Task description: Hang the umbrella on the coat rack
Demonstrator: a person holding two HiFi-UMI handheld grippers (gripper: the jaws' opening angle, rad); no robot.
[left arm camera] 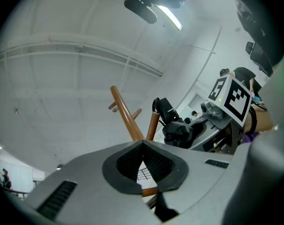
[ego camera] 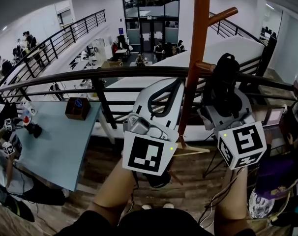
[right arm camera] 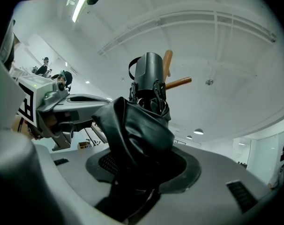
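- While the right gripper (ego camera: 226, 102) keeps its fingers clenched around the folded black umbrella (ego camera: 223, 77), the bundle stands upright just beside the coat rack (ego camera: 200, 33), level with a lower peg (ego camera: 206, 67); I cannot tell whether it touches.
- Gripping it by the body seems meant to leave the strap loop (ego camera: 227, 56) at the top free to slip over a peg (my reading, not something shown).
- The left gripper (ego camera: 171, 90) is empty, fingers closed tip to tip, on the rack's other side, perhaps ready to guide the loop.
- Nothing hangs from a peg yet, so the hanging step looks undone.
- No brand or wording is legible anywhere; only black-and-white square markers (ego camera: 148, 155) show on the two grippers.
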